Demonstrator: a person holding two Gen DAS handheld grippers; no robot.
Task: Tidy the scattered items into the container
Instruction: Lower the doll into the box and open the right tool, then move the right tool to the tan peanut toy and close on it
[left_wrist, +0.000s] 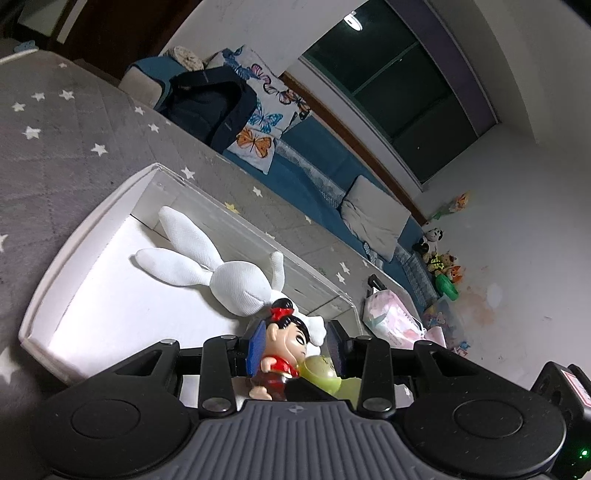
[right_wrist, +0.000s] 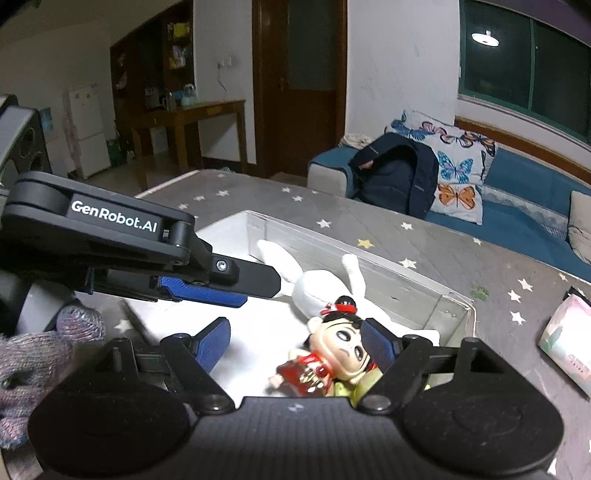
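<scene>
We see the doll figure (right_wrist: 334, 354), with black hair and a red outfit, lying in the white container (right_wrist: 456, 306) at lower centre of the right wrist view, a green toy (left_wrist: 321, 371) touching it. The white plush rabbit (left_wrist: 229, 275) lies just behind it in the same container, ears toward the upper left. Our right gripper (right_wrist: 295, 345) hangs over the doll with its blue pads spread wide, gripping nothing. Our left gripper (left_wrist: 297, 347) frames the doll too, pads apart with the doll between them; we cannot tell if a pad touches it. The container rests on a grey star-patterned mat (left_wrist: 55, 147), a tissue pack (right_wrist: 565, 339) at right.
</scene>
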